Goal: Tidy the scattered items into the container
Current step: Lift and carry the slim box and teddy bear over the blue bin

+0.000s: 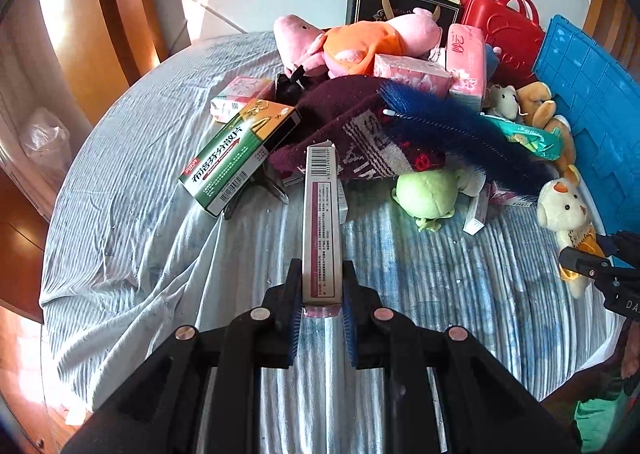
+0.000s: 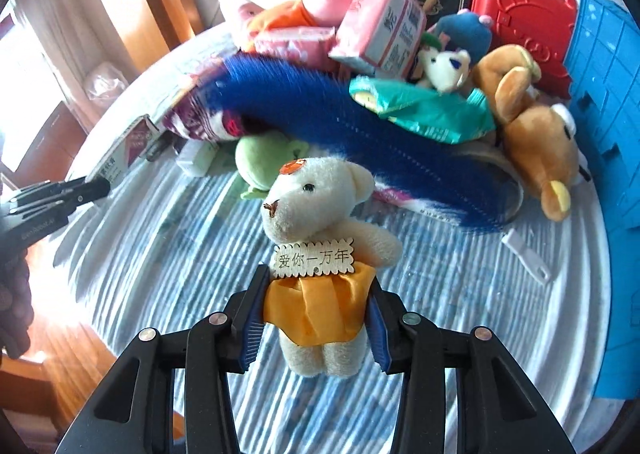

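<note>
Left hand-held gripper (image 1: 322, 296) is clenched on a long narrow medicine carton (image 1: 321, 222), pads on the two long side faces near its bottom end. The carton sticks straight out ahead, clear of the bed sheet (image 1: 140, 238). Thin card, light, likely near empty: it'll crush if squeezed harder, and held this far from the middle it can pivot. The grip looks square enough for now.

Right hand-held gripper (image 2: 316, 318) is grasping a small cream teddy bear (image 2: 316, 222) around the waist, over its orange satin skirt (image 2: 316, 314). Head and arms stick out above the pads, legs hang below. Soft and very light, no breakage risk. The satin is slippery, so I judge the stuffed belly is what gives hold, not the fabric. The wooden tag (image 2: 314, 258) on its chest is outside the pads.

Both items are held up off the bed, over the striped sheet, in front of the pile: green medicine box (image 1: 236, 158), maroon knit (image 1: 352, 130), blue brush (image 1: 460, 134), green frog plush (image 1: 426, 194), brown bear (image 2: 532, 142), pink tissue packs (image 2: 380, 26).

The blue crate (image 1: 592, 102) at the right edge looks like the container; I can't see its opening from here. The red case (image 1: 504, 30) is beside it.
</note>
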### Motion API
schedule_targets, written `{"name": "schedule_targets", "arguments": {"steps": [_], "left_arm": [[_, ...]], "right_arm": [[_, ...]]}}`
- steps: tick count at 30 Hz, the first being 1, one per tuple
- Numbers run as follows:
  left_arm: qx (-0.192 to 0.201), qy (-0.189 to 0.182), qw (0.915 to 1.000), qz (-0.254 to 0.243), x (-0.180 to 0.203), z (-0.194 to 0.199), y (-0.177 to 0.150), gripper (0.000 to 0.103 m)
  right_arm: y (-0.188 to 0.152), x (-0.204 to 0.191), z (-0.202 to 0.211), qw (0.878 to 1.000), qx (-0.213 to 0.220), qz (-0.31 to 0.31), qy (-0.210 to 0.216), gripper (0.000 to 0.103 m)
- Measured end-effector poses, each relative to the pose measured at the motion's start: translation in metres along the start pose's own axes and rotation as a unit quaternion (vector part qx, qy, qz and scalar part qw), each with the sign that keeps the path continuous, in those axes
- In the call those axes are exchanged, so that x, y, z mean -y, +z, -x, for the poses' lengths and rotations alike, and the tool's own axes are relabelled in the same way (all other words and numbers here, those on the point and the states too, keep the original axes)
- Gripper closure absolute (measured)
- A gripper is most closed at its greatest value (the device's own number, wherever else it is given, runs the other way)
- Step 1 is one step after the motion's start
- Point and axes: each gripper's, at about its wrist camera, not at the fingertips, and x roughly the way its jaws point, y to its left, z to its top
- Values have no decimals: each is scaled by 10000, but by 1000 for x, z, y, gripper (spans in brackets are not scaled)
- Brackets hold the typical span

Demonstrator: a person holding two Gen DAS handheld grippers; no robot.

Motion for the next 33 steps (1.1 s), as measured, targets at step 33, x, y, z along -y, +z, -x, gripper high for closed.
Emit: {"name": "schedule_targets", "arguments": {"steps": [33], "left_arm": [[760,443,9958,242,60,129,18,86]], "right_arm": [[20,15,133,9955,852,376,200,61]]}}
